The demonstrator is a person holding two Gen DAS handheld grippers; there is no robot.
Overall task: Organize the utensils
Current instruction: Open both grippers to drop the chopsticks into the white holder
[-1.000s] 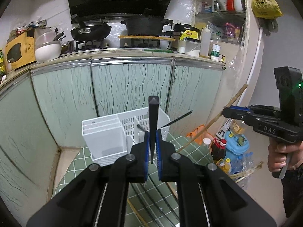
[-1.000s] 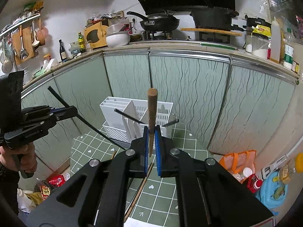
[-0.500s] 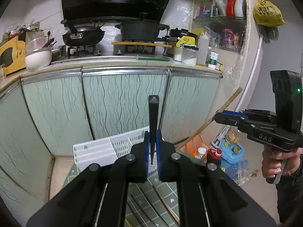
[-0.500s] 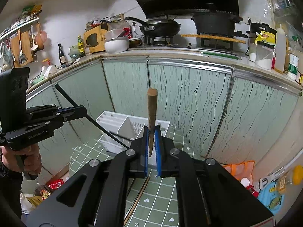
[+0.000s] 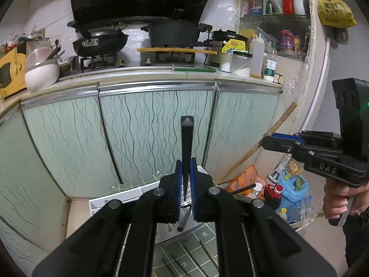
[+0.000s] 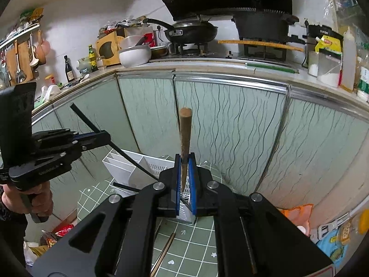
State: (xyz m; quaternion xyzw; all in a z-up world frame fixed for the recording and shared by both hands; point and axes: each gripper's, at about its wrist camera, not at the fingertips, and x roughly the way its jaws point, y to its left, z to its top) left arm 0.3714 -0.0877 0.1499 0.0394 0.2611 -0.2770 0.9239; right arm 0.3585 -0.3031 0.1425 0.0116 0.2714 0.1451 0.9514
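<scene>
Your left gripper (image 5: 185,196) jaws are clamped on a black chopstick (image 5: 186,143) and the right gripper (image 6: 184,184) on a brown chopstick (image 6: 184,133), both above the white caddy (image 6: 129,170); pinched at one point, either could pivot and miss its compartment.

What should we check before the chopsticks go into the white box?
1. Left gripper shut on the black chopstick: ok.
2. Right gripper shut on the brown chopstick: ok.
3. White utensil holder standing upright on the green table: ok.
4. Holder has room inside: cannot tell, the grippers hide most of it.
5. Chopstick tips over a holder slot: cannot tell.
6. More chopsticks left on the table to collect: not ok, some remain.
</scene>
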